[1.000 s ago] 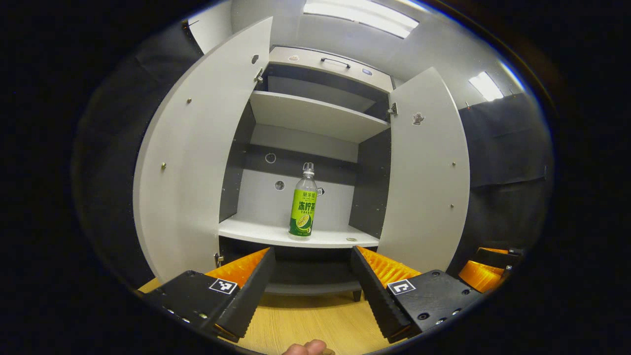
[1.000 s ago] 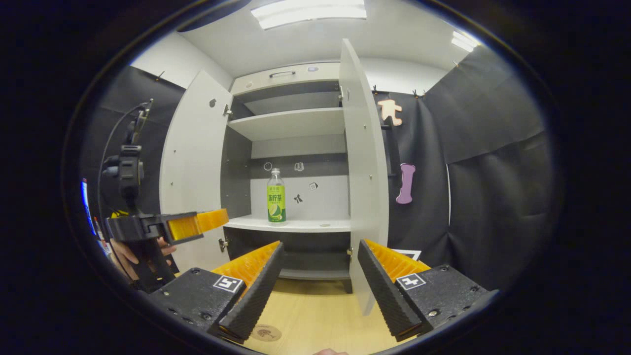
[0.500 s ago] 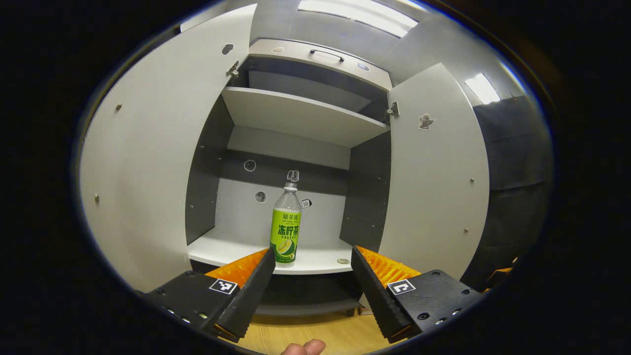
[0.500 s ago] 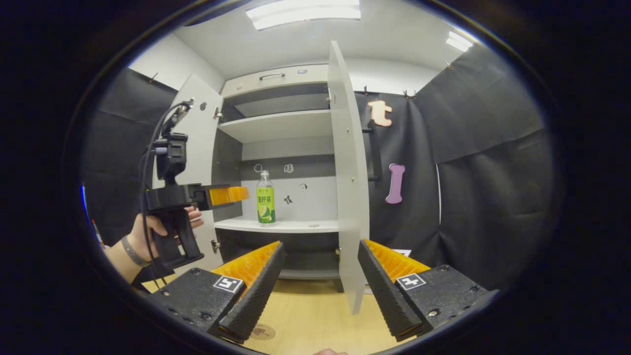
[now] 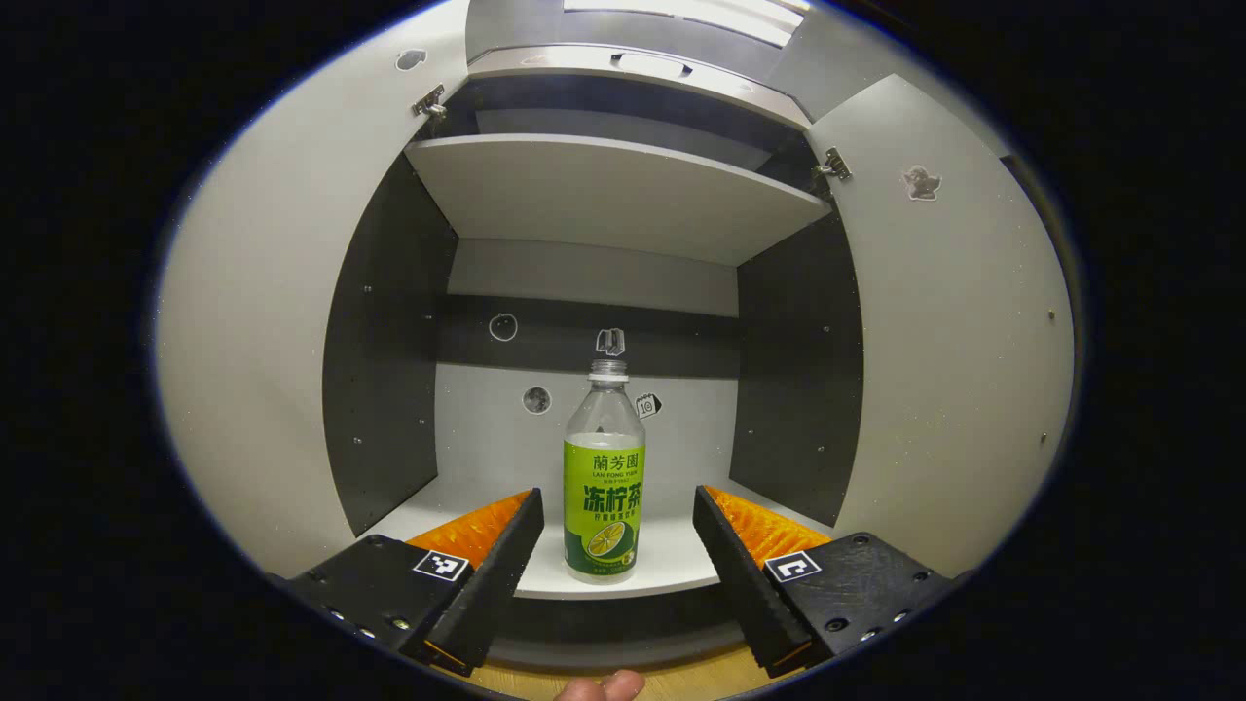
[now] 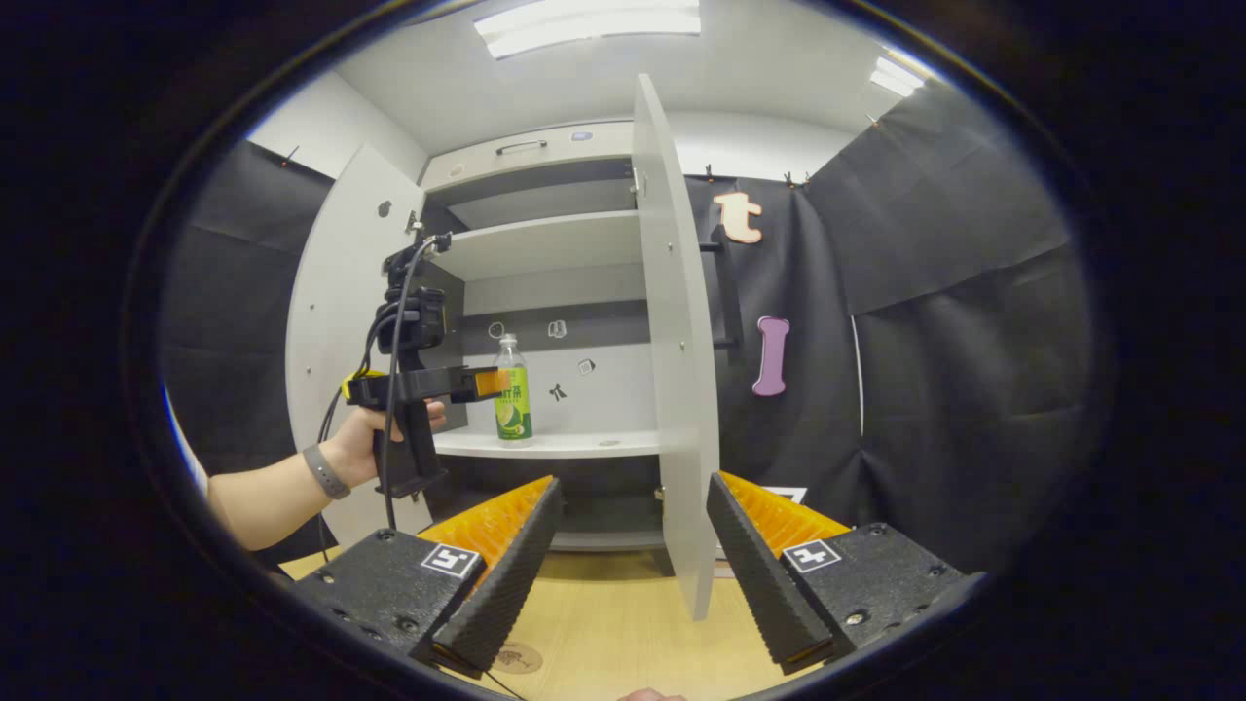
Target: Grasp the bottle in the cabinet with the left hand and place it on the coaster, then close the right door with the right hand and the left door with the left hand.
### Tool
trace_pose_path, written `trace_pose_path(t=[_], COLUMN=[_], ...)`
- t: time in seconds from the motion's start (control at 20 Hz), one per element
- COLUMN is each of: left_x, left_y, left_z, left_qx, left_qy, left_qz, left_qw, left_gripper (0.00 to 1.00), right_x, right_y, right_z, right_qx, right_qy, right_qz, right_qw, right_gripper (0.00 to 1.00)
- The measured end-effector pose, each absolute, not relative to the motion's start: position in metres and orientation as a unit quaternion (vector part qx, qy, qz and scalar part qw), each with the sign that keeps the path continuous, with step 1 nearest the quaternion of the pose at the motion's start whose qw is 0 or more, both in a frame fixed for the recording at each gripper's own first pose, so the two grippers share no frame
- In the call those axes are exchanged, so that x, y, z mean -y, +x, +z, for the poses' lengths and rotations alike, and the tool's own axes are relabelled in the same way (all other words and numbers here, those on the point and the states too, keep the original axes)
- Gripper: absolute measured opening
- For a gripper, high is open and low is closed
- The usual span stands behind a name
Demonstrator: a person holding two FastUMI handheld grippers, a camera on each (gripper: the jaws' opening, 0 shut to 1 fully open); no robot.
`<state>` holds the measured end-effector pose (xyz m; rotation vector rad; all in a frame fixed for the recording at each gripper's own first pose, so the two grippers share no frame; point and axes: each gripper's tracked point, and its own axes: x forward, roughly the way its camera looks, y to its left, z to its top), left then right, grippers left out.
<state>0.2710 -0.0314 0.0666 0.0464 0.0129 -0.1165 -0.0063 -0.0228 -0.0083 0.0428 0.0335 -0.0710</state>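
— Bottle?
— Upright on the lower shelf of the cabinet, long axis vertical, cap up. Dead ahead of the left gripper, framed in the gap between its two fingers, but not touched by either.
— Left gripper's state?
— Spread wide, nothing held. Seen from the right gripper view at the cabinet mouth, level with the bottle's label, hand behind on the grip.
— Right gripper?
— Also spread, empty, held well back over the wooden table. Clearly the farther of the two.
— Anything in the way?
— Nothing between fingers and bottle. Left door and right door both swung open on either side; upper shelf well above the cap. Probably just a straight push forward, then a squeeze at the label.
— Coaster?
— On the table, near the right gripper's fingers, still bare.
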Motion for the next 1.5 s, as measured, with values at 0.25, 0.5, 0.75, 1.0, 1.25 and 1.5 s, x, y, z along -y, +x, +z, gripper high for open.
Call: trace_pose_path(t=[0.25,0.5,0.75,1.0,1.25,1.5], left_x=[0.033,0.032,0.03,0.031,0.038,0.043], left_y=[0.313,0.345,0.353,0.336,0.284,0.218], left_z=[0.053,0.04,0.044,0.051,0.059,0.051], left_qx=[-0.022,-0.035,-0.023,-0.015,-0.004,0.016], left_qy=[0.026,0.029,0.032,0.039,0.033,0.037], left_qz=[-0.053,-0.039,-0.027,-0.035,-0.06,-0.083], left_qw=[0.998,0.998,0.999,0.999,0.998,0.996], left_gripper=[0.94,0.95,0.8,0.75,0.75,0.75], right_x=[0.037,0.053,0.057,0.052,0.036,0.027], right_y=[-0.001,0.003,0.008,0.012,0.013,0.015], right_z=[-0.012,-0.012,-0.015,-0.016,-0.009,0.012], right_qx=[-0.021,-0.023,-0.029,-0.032,-0.033,-0.021], right_qy=[0.025,0.019,0.023,0.022,0.023,0.024], right_qz=[-0.061,-0.085,-0.087,-0.071,-0.031,0.006], right_qw=[0.998,0.996,0.996,0.997,0.999,0.999], right_gripper=[0.98,0.98,0.99,0.98,0.98,0.98])
